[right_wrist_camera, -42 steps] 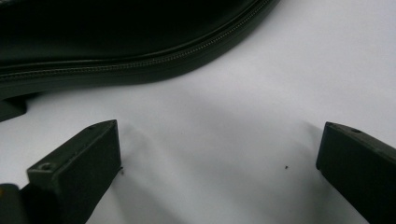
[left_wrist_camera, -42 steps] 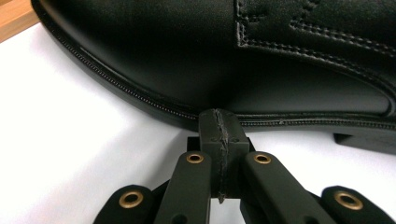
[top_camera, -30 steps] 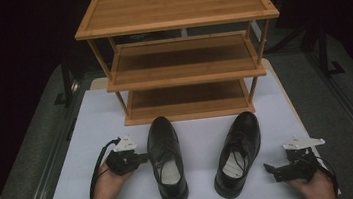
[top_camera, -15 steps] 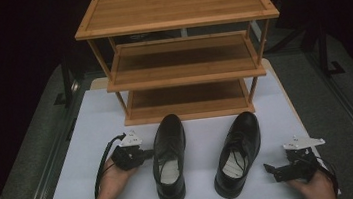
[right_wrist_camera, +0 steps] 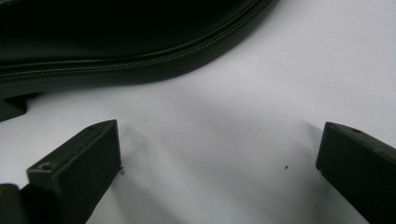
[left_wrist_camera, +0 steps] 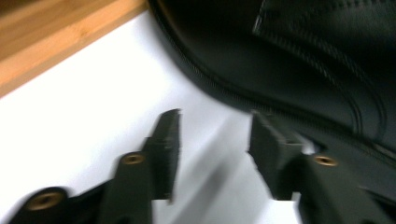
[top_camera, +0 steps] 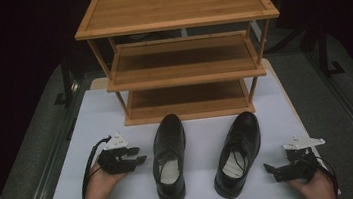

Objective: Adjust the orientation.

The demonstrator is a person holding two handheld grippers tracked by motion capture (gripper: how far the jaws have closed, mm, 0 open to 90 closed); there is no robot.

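Two black leather lace-up shoes sit on the white bench, left shoe (top_camera: 170, 155) at 6 o'clock of the three-tier bamboo rack (top_camera: 180, 53), right shoe (top_camera: 237, 150) beside it. Left gripper (top_camera: 138, 155) and right gripper (top_camera: 269, 168): jaws released, empty. Risk: left jaws nudge the shoe sideways instead of straddling its wall.

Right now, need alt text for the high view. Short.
Two black dress shoes, the left shoe and the right shoe, stand side by side on a white table, toes toward a three-tier wooden shoe rack. A person's hands hold an open left gripper and an open right gripper outside each shoe.
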